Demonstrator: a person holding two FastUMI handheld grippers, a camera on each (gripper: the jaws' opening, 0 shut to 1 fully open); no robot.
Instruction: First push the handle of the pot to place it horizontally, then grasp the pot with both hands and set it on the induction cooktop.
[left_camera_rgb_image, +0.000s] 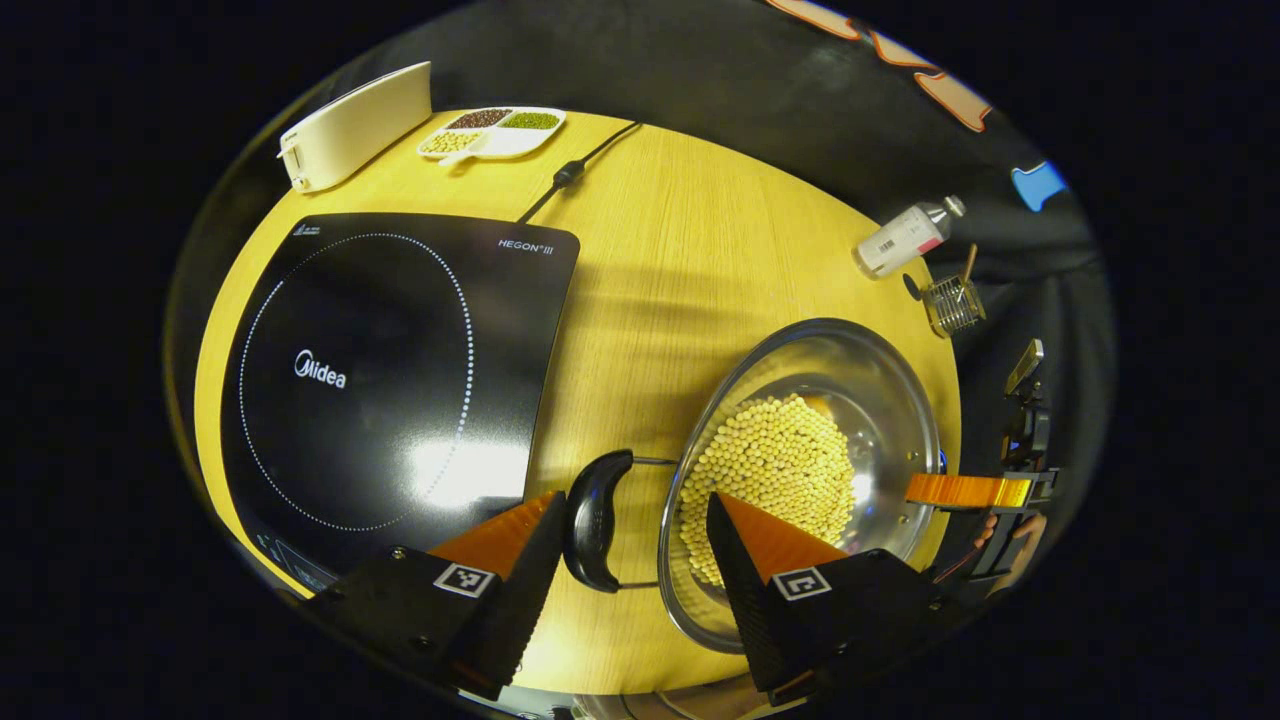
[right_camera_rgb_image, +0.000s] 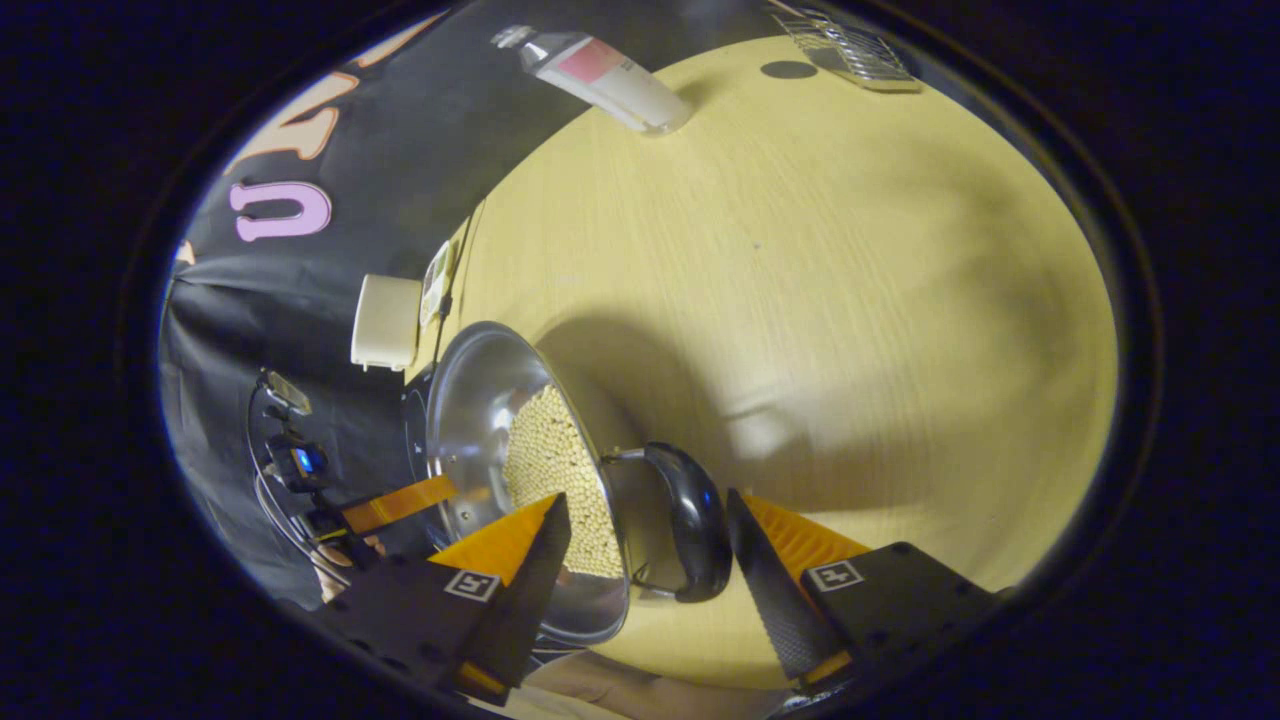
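Left gripper view: left gripper jaws spread wide, straddling the pot's black side handle and near rim; one finger sits left of the handle, the other over the bowl, neither pressing anything. Pot is a shiny steel bowl, rounded wall, with a heap of pale yellow beans inside. It stands on the wooden table, just right of the black induction cooktop, not on it. Far rim: the other gripper with a hand behind it.

Right gripper view: right gripper also spread, its fingers either side of the second black handle and rim; no contact I can confirm. Left gripper visible across the bowl.

Farther out: cooktop cable, divided bean tray, white appliance, a bottle, wire basket.
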